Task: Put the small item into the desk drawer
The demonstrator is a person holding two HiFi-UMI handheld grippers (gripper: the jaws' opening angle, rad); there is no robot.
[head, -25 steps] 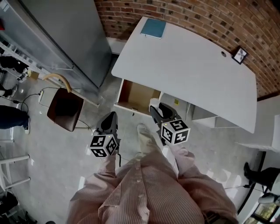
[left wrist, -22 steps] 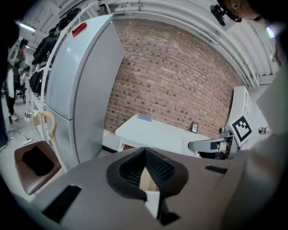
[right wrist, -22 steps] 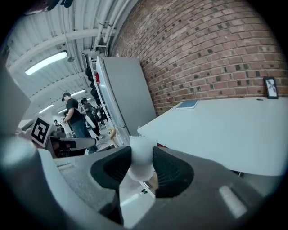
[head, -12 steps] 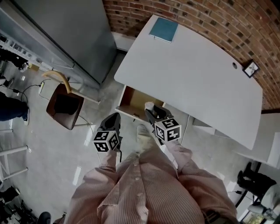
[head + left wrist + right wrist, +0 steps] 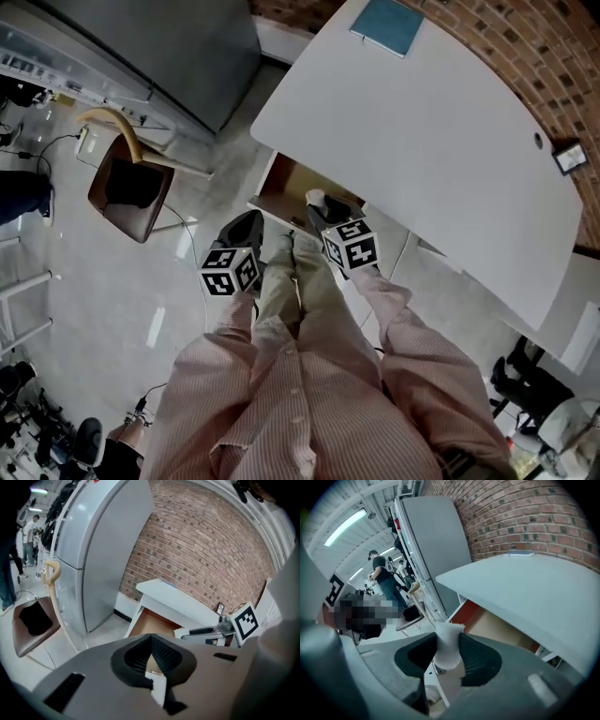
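R gripper (image 5: pixel 321 211): jaws closed narrow on a small white soft wad w/ frayed edges (image 5: pixel 448 641), prob. tissue or cloth scrap; material not confirmed. The wad is pinched across its middle. Its top end sticks up past the jaw tips and its lower end hangs between the pads. The item is held in the air just in front of the open wood-lined desk drawer (image 5: pixel 298 190) under the white desk top (image 5: pixel 431 131); not yet inside.

L gripper (image 5: pixel 151 640): jaws brought together, nothing between them. It is held low beside R, near the drawer front.

Handling (judgement): the item is taken to be v. light, limp, compressible and non-fragile. Slip risk is judged low given the ribbed pads. Fibres may cling to the pads on release, so a wide opening may be needed. The mid-body pinch is considered adequate; no regrip req'd. Orientation is not expected to matter; a drop onto the drawer floor should suffice.

Next step (judgement): R to be carried over the drawer front edge and lowered into the cavity, then the jaws opened. Part of the drawer lies under the desk edge, so clearance to the desk top is to be watched.
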